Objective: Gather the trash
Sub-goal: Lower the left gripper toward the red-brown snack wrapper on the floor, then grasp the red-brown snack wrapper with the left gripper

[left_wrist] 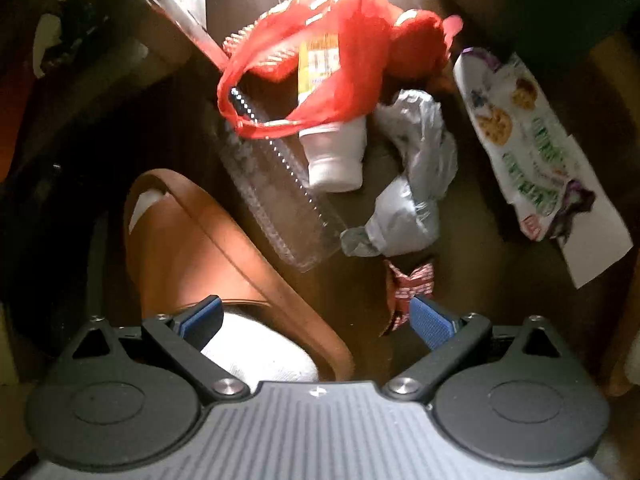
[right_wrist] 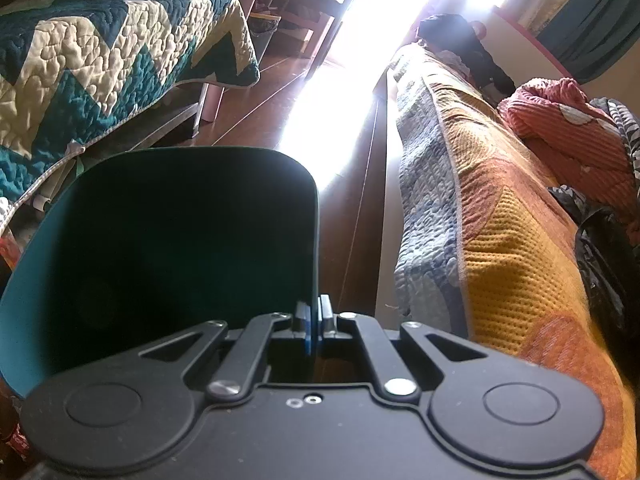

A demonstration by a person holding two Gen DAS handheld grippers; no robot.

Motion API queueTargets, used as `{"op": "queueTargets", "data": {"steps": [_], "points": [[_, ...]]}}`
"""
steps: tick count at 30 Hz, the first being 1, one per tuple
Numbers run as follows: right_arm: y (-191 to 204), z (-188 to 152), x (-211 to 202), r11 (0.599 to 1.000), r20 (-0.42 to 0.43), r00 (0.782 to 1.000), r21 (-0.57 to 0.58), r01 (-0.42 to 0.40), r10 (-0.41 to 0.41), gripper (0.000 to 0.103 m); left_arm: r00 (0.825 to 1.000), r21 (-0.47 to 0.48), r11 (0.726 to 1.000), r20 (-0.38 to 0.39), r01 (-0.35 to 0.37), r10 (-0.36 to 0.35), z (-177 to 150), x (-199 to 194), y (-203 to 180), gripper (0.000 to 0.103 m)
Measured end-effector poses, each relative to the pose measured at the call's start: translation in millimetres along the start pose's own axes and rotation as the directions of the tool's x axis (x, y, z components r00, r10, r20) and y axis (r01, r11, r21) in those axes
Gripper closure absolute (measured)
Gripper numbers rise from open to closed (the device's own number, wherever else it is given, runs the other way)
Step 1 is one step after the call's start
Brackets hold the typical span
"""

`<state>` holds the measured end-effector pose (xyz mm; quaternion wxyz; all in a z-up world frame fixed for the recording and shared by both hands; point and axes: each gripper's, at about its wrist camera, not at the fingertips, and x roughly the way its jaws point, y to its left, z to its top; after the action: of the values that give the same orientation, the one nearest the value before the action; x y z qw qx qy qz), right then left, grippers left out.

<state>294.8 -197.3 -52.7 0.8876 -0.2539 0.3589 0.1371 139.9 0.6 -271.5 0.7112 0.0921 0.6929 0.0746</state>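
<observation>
Left gripper (left_wrist: 316,316) gapes wide, empty, above a light, crinkly red candy wrapper (left_wrist: 408,284) at lower centre; pinch its twisted middle. Right gripper (right_wrist: 315,320) clamps the teal bin (right_wrist: 168,240) wall.

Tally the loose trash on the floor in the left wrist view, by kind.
Plastic bags: 2, red bag and grey bag
Bottles: 1, white bottle
Clear plastic trays: 1
Snack wrappers: 2, cookie packet and small red wrapper
Total: 6

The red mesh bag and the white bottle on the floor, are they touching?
Touching. The left wrist view shows the red mesh bag draped over the white bottle, whose upper part lies inside the netting with only its base sticking out.
</observation>
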Motion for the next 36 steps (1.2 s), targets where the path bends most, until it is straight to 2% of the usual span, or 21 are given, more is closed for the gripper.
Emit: {"op": "queueTargets", "data": {"steps": [6, 9, 12, 14, 17, 19, 21, 23, 24, 25, 29, 36], "points": [[0, 1, 1, 1.000, -0.004, 1.000, 0.003, 0.000, 0.000, 0.100, 0.998, -0.054, 0.997, -0.007, 0.059, -0.059, 8, 21, -1, 0.003], [-2, 0, 1, 1.000, -0.005, 1.000, 0.008, -0.002, 0.002, 0.100, 0.996, 0.013, 0.996, -0.017, 0.090, -0.089, 6, 33, -21, 0.003], [-2, -1, 2, 1.000, -0.004, 1.000, 0.009, -0.001, 0.002, 0.100, 0.996, 0.043, 0.996, -0.049, 0.083, -0.081, 3, 49, -35, 0.004], [-2, -1, 2, 1.000, -0.004, 1.000, 0.009, -0.002, 0.002, 0.100, 0.994, 0.022, 0.996, -0.078, 0.085, -0.083, 3, 60, -37, 0.015], [-2, -1, 2, 1.000, -0.005, 1.000, 0.012, -0.001, 0.001, 0.100, 0.988, -0.006, 0.996, -0.123, 0.092, -0.092, 1, 74, -37, 0.022], [-2, -1, 2, 1.000, -0.005, 1.000, 0.012, 0.000, 0.000, 0.100, 0.988, -0.007, 0.994, -0.109, 0.109, -0.109, 2, 75, -37, 0.022], [-3, -2, 3, 1.000, -0.007, 1.000, 0.015, 0.001, -0.001, 0.100, 0.987, 0.007, 0.992, -0.093, 0.129, -0.128, 3, 74, -39, 0.030], [-4, -2, 4, 1.000, -0.009, 1.000, 0.019, 0.002, -0.001, 0.100, 0.983, 0.001, 0.987, -0.090, 0.158, -0.158, 5, 69, -42, 0.050], [-5, -2, 4, 1.000, -0.011, 1.000, 0.020, 0.003, -0.002, 0.100, 0.982, -0.002, 0.986, -0.091, 0.165, -0.165, 6, 66, -43, 0.055], [-5, -2, 4, 1.000, -0.011, 1.000, 0.020, 0.003, -0.003, 0.100, 0.982, -0.001, 0.986, -0.090, 0.167, -0.166, 6, 65, -44, 0.066], [-5, -3, 5, 1.000, -0.013, 1.000, 0.022, 0.005, -0.004, 0.100, 0.985, 0.008, 0.988, -0.081, 0.151, -0.150, 6, 62, -46, 0.072], [-8, -2, 6, 0.999, -0.015, 1.000, 0.036, 0.000, 0.000, 0.100, 0.991, -0.015, 0.991, -0.013, 0.134, -0.134, 12, 35, -30, 0.073]]}}
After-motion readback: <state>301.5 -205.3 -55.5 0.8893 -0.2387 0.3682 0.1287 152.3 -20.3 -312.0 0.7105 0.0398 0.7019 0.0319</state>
